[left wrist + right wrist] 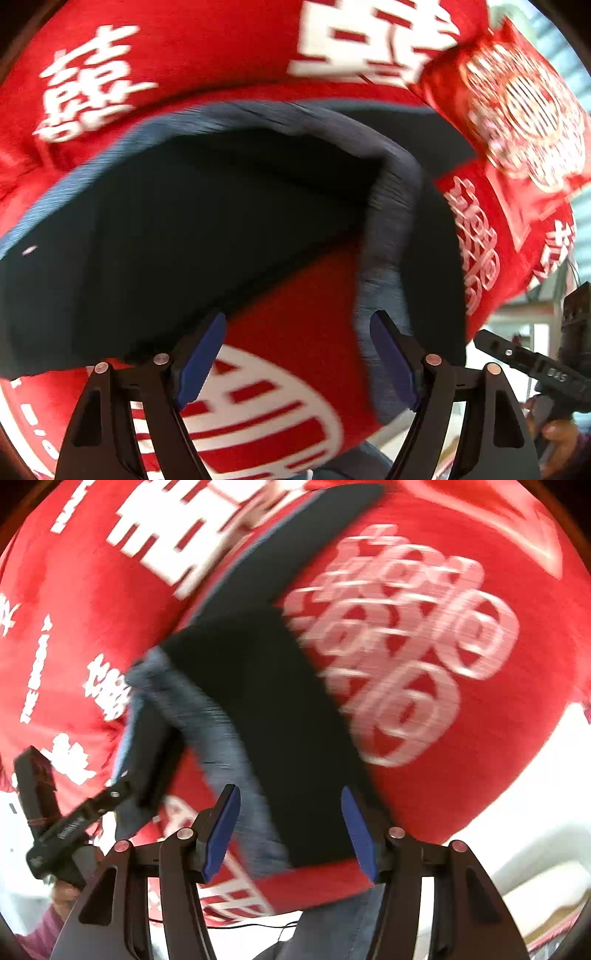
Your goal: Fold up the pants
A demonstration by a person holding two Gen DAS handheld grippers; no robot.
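Observation:
Dark navy pants lie on a red cloth with white characters. In the left wrist view a ribbed grey-blue waistband runs down to the right finger. My left gripper is open, fingers just above the cloth at the pants' near edge, holding nothing. In the right wrist view the pants stretch away from between the fingers. My right gripper is open, straddling the pants' near end. The left gripper shows at lower left there. Both views are motion-blurred.
The red cloth covers the table and drops off at its near edge. A red patterned pillow or bag lies at the right. The right gripper's body shows at the right of the left view. White floor lies beyond.

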